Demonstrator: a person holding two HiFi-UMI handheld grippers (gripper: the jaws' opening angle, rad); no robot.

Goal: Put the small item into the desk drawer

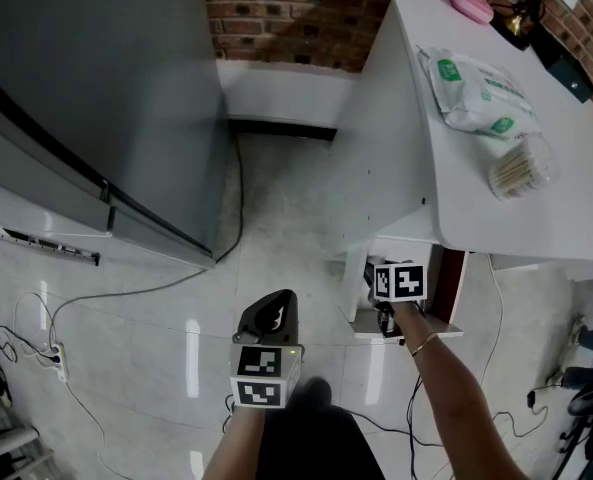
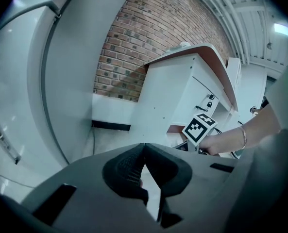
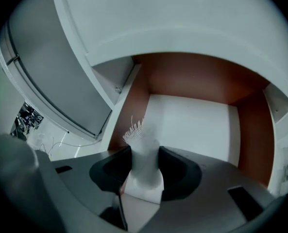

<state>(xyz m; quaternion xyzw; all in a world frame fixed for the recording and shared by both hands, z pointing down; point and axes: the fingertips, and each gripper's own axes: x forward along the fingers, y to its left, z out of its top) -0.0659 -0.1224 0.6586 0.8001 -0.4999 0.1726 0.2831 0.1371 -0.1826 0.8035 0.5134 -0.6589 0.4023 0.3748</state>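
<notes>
The right gripper is pinching a small white item between its two jaws. The item sticks up past the jaws, and it has thin little hairs at its top, like a tiny brush. I cannot tell just what it is. The jaws press on its sides so it will not slip while it is carried.

The person has reached low under the white desk, where the drawer is pulled out. The drawer has a white floor and red-brown walls, and I see nothing lying in it. The item hangs above the open drawer, near its front left corner, and has not been set down yet. I think it is held there so it can drop straight in when the jaws let go.

The left gripper hangs back over the shiny floor, well apart from the drawer. Its jaws are pressed together and hold nothing. I think it waits there to stay out of the way, and it may be needed to push the drawer shut
</notes>
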